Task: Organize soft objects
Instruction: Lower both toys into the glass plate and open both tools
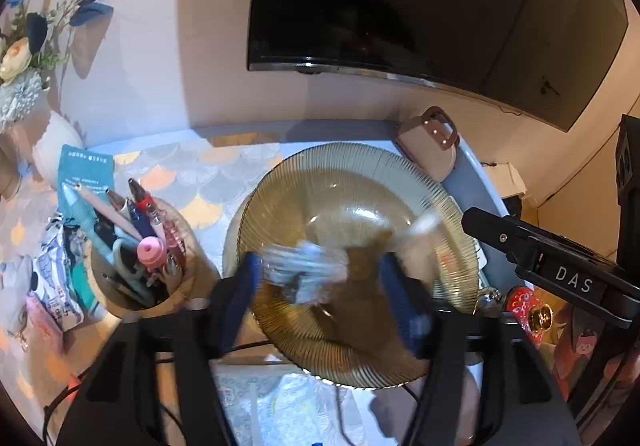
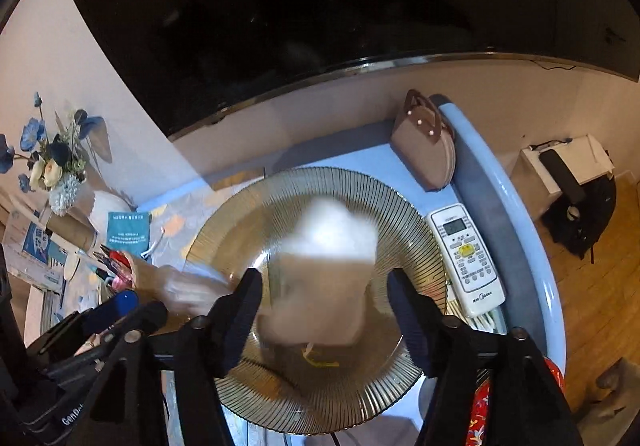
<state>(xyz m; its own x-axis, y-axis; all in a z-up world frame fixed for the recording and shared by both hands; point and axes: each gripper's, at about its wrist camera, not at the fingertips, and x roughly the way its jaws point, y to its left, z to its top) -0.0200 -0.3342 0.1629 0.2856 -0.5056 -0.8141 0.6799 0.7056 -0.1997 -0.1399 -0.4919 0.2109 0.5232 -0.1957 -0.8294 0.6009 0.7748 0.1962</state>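
Release step: left gripper (image 1: pixel 320 278) and right gripper (image 2: pixel 324 302) stand with jaws apart above the ribbed glass plate (image 2: pixel 412 221). Blurred soft packets (image 2: pixel 320 286) sit between the pads, apparently loose. Withdraw vertically; avoid dragging items off.

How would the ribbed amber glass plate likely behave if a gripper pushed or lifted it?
The plate looks like thin glass, so probably rigid and breakable. Its wide, shallow shape suggests it would slide rather than tip. The smooth, glossy rim may be slippery to pinch.
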